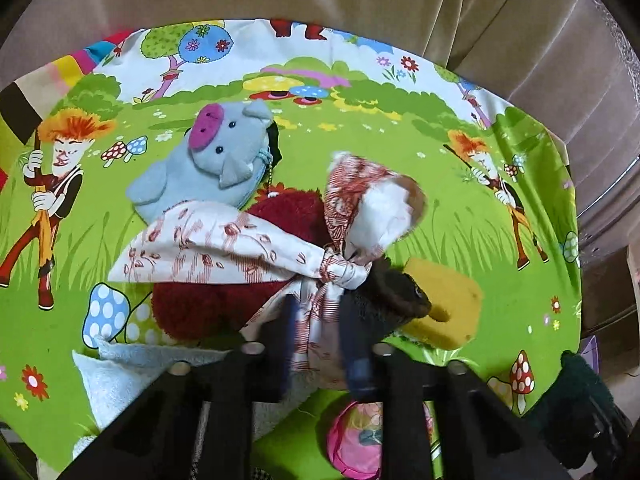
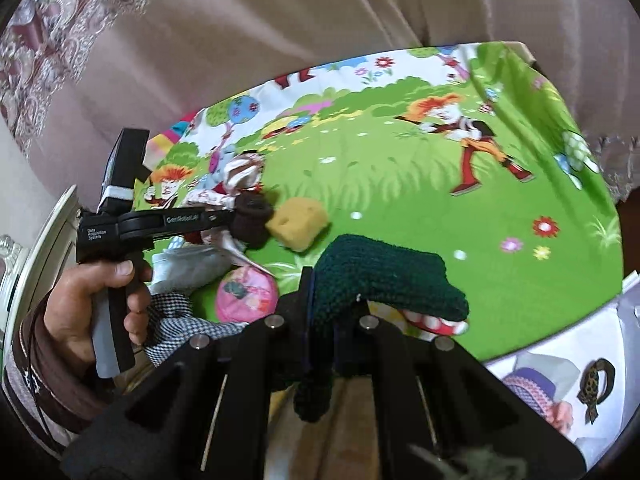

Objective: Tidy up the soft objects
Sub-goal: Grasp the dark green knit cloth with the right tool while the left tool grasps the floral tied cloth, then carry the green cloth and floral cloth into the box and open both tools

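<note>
Your left gripper (image 1: 320, 336) has its fingers pinched on the knotted patterned cloth (image 1: 224, 240), which drapes over the red fluffy toy (image 1: 200, 304) beside the blue pig plush (image 1: 216, 152). Your right gripper (image 2: 320, 320) is clamped on the dark green knitted piece (image 2: 380, 276), held above the green cartoon sheet (image 2: 400, 184). Both are mid-carry; next, pick a clear spot, lower and release.

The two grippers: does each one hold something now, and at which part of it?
The left gripper grips the patterned white cloth by the tail below its knot. The right gripper is shut on the dark green knitted piece, at its near edge.
</note>
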Demonstrator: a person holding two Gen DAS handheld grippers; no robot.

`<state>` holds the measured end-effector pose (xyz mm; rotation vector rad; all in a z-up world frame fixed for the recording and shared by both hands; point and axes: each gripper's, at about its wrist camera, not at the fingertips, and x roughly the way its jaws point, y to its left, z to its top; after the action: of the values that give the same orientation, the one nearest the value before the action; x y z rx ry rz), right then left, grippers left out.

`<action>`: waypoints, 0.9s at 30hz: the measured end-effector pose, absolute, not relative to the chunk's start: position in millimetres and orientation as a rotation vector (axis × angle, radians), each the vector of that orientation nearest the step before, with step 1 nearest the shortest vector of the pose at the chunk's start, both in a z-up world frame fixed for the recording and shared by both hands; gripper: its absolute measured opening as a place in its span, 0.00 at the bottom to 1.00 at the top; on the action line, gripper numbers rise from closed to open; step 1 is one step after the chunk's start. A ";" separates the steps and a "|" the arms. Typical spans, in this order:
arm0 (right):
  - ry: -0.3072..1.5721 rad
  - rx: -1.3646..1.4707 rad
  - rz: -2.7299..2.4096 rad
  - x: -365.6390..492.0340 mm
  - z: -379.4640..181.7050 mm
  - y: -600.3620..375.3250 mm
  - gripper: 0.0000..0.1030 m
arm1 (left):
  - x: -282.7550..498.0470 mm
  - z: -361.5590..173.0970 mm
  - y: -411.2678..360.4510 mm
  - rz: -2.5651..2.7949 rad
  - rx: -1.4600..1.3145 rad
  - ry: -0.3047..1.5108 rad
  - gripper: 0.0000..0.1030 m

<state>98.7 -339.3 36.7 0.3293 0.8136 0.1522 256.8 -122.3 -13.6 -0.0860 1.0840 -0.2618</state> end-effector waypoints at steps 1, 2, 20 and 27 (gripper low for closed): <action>0.814 0.332 0.146 96.4 35.8 -342.9 0.10 | 254.9 -13.0 -122.1 -0.261 -0.084 1.079 0.10; 0.814 0.338 0.138 93.8 34.7 -347.5 0.10 | 251.5 -10.8 -121.4 -0.253 -0.079 1.067 0.08; 0.773 0.358 0.045 41.9 42.7 -396.9 0.10 | 166.2 50.6 -147.9 -0.346 -0.107 0.875 0.05; 0.749 0.372 -0.043 13.6 47.8 -434.0 0.10 | 132.0 60.8 -204.8 -0.486 -0.068 0.878 0.05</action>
<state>13.6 -434.0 47.8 0.3715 0.7486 -0.0426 132.0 -204.8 60.8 -0.0680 0.8782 -0.4856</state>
